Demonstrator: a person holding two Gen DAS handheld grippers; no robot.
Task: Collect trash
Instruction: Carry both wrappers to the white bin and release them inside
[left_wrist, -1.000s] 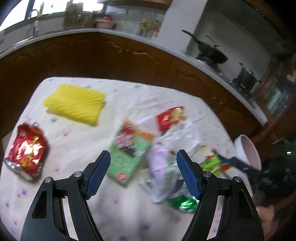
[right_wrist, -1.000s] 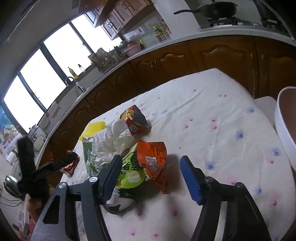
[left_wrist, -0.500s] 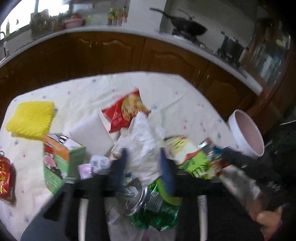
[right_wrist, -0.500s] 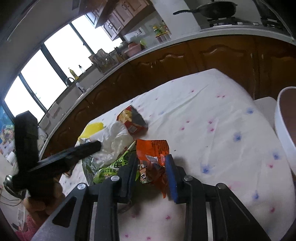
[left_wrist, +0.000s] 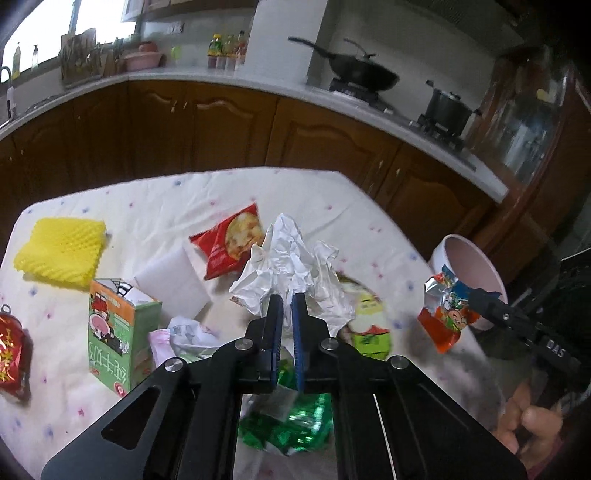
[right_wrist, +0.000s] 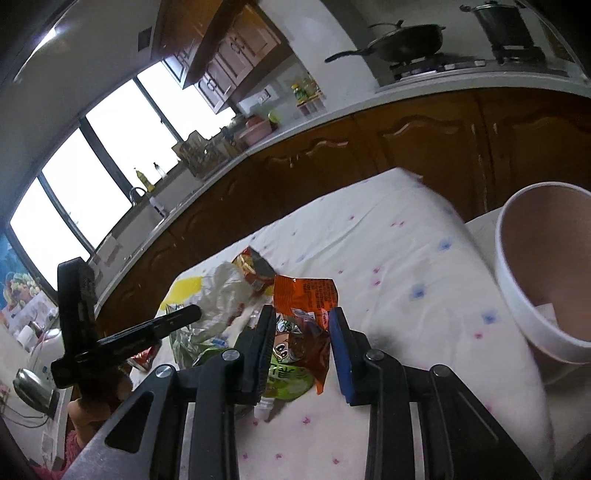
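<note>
While both grippers are clamping trash, most of the litter is still lying on the table.

Pinched in the right gripper (right_wrist: 302, 328), the orange snack wrapper (right_wrist: 306, 295) is hanging above the cloth, near the white bin (right_wrist: 517, 288) that is waiting at the table's edge; the left gripper (left_wrist: 287, 306), its jaws nearly together, is nipping the crumpled white plastic bag (left_wrist: 291, 258) at the pile's middle. Around them a red chip packet (left_wrist: 231, 240), a green carton (left_wrist: 118, 325), a yellow foam net (left_wrist: 61, 251), a red foil pouch (left_wrist: 9, 350) and green wrappers (left_wrist: 295, 421) are awaiting collection, so the job is looking barely begun.
</note>
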